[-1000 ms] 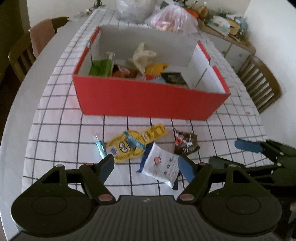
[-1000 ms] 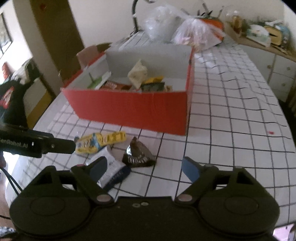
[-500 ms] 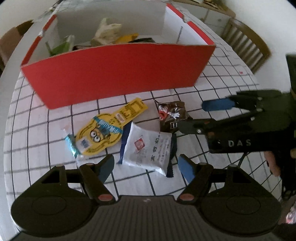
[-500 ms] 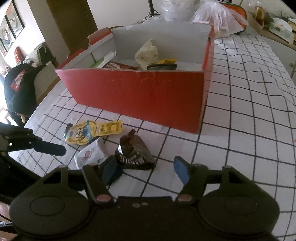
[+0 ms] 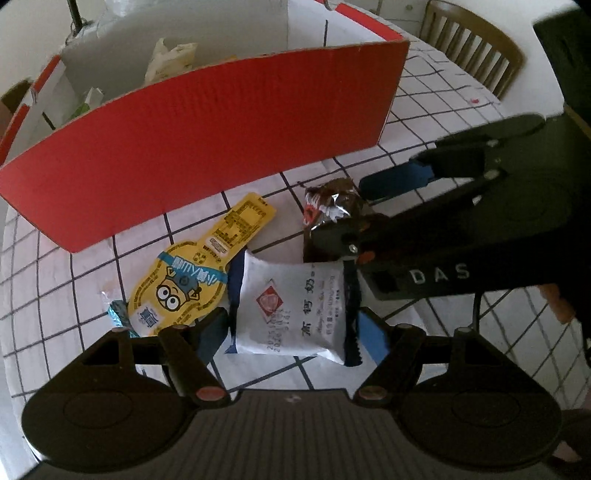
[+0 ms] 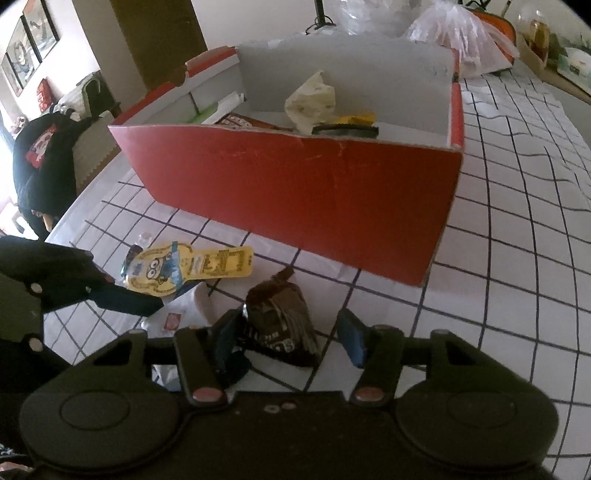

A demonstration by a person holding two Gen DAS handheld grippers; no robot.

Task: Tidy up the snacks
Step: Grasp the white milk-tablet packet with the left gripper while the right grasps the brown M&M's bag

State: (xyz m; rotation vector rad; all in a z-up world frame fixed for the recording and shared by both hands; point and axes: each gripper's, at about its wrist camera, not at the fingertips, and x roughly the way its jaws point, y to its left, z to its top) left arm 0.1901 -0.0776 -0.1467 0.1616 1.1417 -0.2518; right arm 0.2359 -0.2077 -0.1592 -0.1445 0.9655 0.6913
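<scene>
While the right gripper (image 6: 286, 341) closes around the brown packet (image 6: 280, 321) and the left gripper (image 5: 293, 332) stands spread over the white packet (image 5: 291, 310) (both at the box's (image 6: 295, 192) six o'clock), overlapping wrappers could snag, I'd say.

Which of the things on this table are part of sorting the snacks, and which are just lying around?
Part of the job: white packet, brown packet, yellow Minion pouch, red box, left gripper, right gripper.

Just lying about: plastic bags, wooden chair, checked tablecloth.
</scene>
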